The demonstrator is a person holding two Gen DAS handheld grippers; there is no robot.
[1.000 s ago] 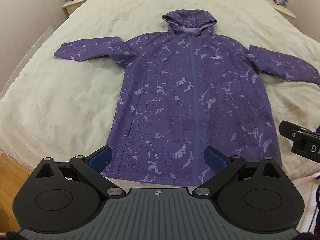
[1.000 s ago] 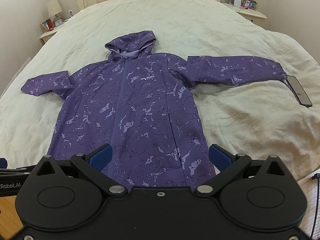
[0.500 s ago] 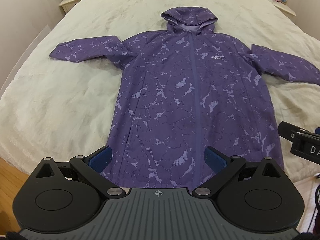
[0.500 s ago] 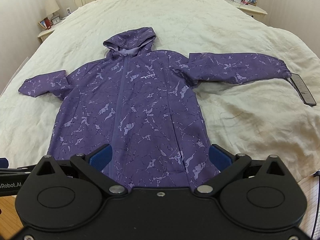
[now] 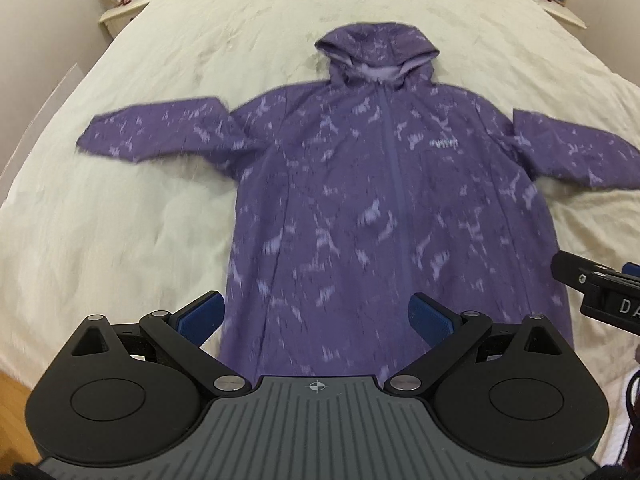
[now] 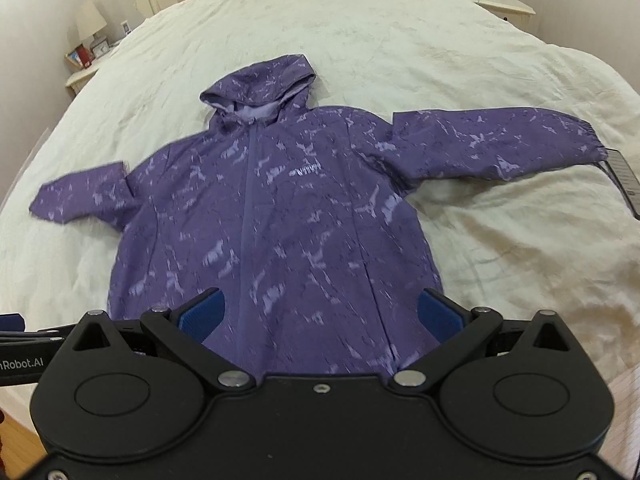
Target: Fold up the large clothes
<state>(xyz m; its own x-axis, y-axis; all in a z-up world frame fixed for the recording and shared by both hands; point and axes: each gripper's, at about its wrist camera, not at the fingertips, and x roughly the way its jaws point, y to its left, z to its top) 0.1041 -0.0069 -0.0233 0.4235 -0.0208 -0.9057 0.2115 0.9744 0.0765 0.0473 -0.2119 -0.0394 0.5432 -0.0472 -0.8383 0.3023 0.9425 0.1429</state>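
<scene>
Purple jacket (image 5: pixel 384 200): one, hooded, marbled print, flat on cream quilt (image 5: pixel 120 220).
Left gripper (image 5: pixel 316 316): spread, empty.
Right gripper (image 6: pixel 320 316): spread, empty.

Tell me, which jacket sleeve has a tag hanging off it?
The sleeve stretched out on the picture's right: a dark tag lies at its cuff. The other sleeve shows none.
</scene>
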